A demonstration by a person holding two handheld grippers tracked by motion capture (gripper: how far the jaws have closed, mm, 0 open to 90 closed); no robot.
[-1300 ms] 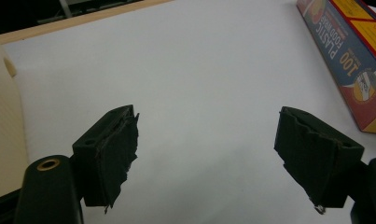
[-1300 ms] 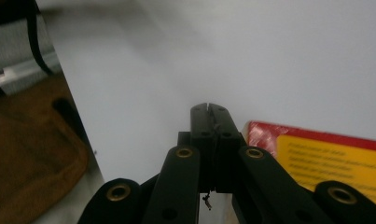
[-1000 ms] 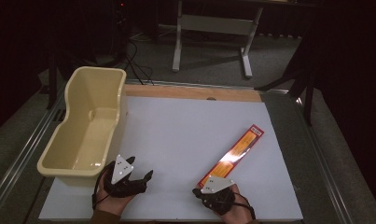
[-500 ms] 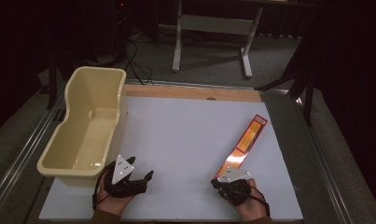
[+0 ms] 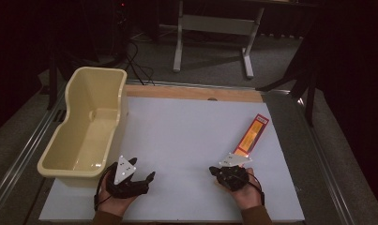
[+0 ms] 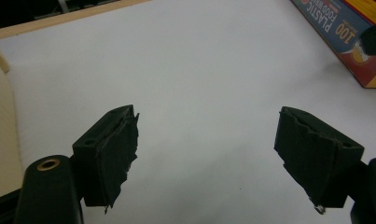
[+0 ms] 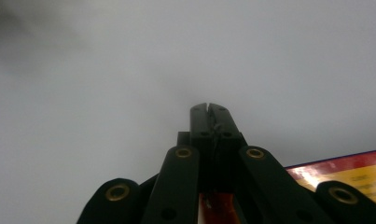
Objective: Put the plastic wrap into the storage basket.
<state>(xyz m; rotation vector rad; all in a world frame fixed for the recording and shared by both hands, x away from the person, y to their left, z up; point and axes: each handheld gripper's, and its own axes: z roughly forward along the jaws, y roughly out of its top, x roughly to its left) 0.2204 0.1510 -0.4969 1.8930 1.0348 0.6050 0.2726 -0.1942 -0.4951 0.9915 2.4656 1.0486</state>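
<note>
Overhead, a white table [image 5: 186, 140] was seen in a dark room; the box [image 5: 252, 136] was clamped at the right gripper's [image 5: 230, 172] 1 o'clock, while the left gripper [image 5: 142, 180] was spread empty.

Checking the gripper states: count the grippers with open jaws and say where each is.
1. The left gripper, near the table's front edge beside the cream tub, has jaws wide apart. The right gripper, at the long box's near end, is shut.

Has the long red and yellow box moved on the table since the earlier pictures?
Yes. The long red and yellow box has swung: its far end now points more toward the wooden strip at the table's far edge. The right tool sits at its near end.
</note>
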